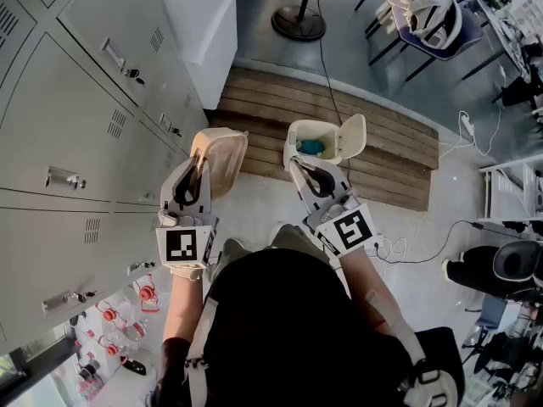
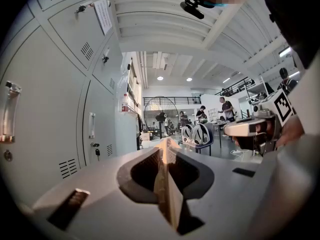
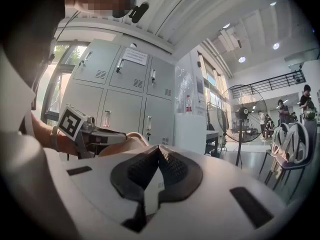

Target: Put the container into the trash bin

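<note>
Beside the grey metal lockers [image 1: 76,100], the left gripper [image 1: 198,173] is clamped on the beige plastic container [image 1: 225,155], the right gripper [image 1: 307,175] on a cream open-lidded box [image 1: 352,136]; both look light and flexible, best pinched at the rim

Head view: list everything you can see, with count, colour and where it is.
beige container: one, beige, held in the left gripper
open-lidded box: one, cream, held in the right gripper
teal item: one, teal, inside the open-lidded box
wooden platform: one, brown, floor ahead
lockers: several, grey, left
fan base: one, black, top centre
chairs: two, white-backed, top right
left gripper: one, pale grey, shut on the beige container
right gripper: one, pale grey, shut on the open-lidded box
</note>
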Demonstrator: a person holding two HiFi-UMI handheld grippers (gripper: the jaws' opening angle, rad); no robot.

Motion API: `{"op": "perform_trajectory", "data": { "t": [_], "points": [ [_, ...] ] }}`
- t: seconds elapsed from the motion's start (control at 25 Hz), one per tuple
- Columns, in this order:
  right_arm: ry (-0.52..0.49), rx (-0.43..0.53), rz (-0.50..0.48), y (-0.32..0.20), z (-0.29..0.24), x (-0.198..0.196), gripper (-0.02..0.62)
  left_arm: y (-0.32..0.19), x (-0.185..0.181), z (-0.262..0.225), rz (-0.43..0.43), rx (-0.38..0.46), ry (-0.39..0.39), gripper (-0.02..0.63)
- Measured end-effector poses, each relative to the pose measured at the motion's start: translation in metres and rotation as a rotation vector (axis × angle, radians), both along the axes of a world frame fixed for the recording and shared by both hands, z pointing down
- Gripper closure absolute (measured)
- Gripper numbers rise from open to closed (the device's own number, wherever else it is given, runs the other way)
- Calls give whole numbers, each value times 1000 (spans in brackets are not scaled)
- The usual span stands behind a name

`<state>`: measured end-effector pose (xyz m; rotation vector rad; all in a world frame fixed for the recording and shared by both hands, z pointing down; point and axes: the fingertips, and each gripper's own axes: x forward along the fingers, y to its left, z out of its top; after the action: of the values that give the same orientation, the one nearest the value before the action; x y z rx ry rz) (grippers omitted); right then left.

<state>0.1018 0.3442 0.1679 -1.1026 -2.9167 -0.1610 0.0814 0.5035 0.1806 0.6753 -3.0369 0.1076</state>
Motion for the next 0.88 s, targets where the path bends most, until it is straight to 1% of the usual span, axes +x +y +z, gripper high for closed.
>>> {"op": "perform_trajectory", "data": {
  "t": [0.24, 0.4, 0.6, 0.72, 0.88],
  "points": [
    [14, -4, -8, -28, 4, -8, 581, -20, -9, 2, -21, -13, -13, 552],
    [5, -17, -15, -46, 3, -15, 581, -38, -15, 1, -37, -32, 5, 552],
    [9, -65, -22, -77, 4, -21, 580, -63, -22, 4, -48, -16, 11, 552],
    [10, -61, -39, -89, 10, -27, 580, -72, -24, 10, -69, -21, 21, 552],
    [34, -66, -46, -99, 18, -37, 580, -80, -32, 12, -87, -15, 33, 552]
  ]
}}
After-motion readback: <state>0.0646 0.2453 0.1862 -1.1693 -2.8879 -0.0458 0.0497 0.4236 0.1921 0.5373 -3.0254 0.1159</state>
